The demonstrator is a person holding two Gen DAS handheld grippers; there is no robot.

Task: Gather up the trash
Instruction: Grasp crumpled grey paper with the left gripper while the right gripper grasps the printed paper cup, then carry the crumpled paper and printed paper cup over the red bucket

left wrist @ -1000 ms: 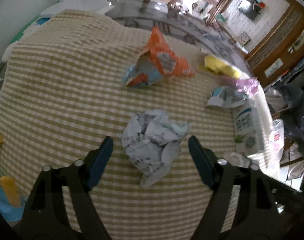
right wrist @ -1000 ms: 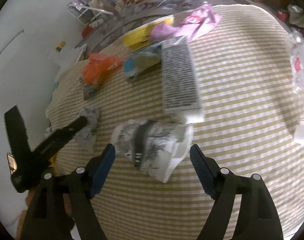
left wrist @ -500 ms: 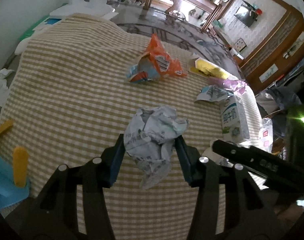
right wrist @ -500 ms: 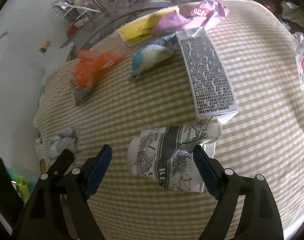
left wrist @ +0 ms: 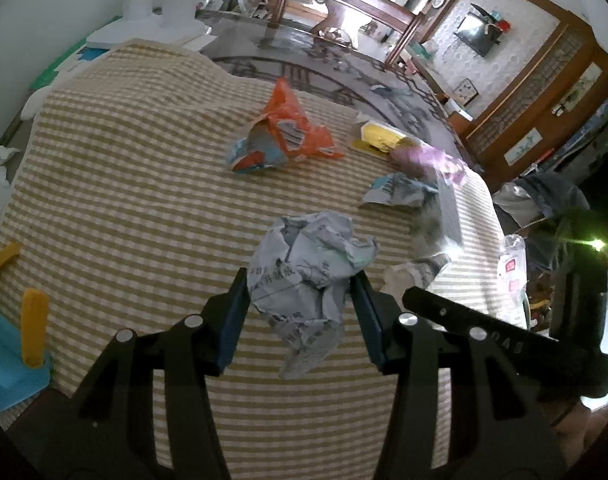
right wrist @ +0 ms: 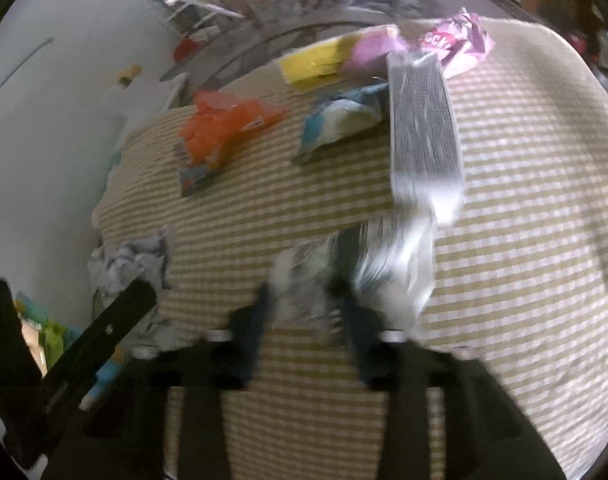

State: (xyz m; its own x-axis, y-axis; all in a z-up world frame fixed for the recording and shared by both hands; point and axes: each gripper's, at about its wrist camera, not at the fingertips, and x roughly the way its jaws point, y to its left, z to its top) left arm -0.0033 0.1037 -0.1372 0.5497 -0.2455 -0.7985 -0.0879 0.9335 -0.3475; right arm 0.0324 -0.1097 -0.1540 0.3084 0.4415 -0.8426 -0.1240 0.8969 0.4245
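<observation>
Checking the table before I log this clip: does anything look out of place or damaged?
Litter is strewn over the checked tablecloth: a torn orange wrapper, a yellow packet, a crumpled purple wrapper and a carton lying flat. The left gripper is shut on a crumpled paper ball. Nothing looks spilled.

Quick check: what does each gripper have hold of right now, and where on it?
The left gripper pinches the crumpled paper ball across its middle. The right gripper is closed on the near end of the floral-print cup, though blur hides the exact contact.
</observation>
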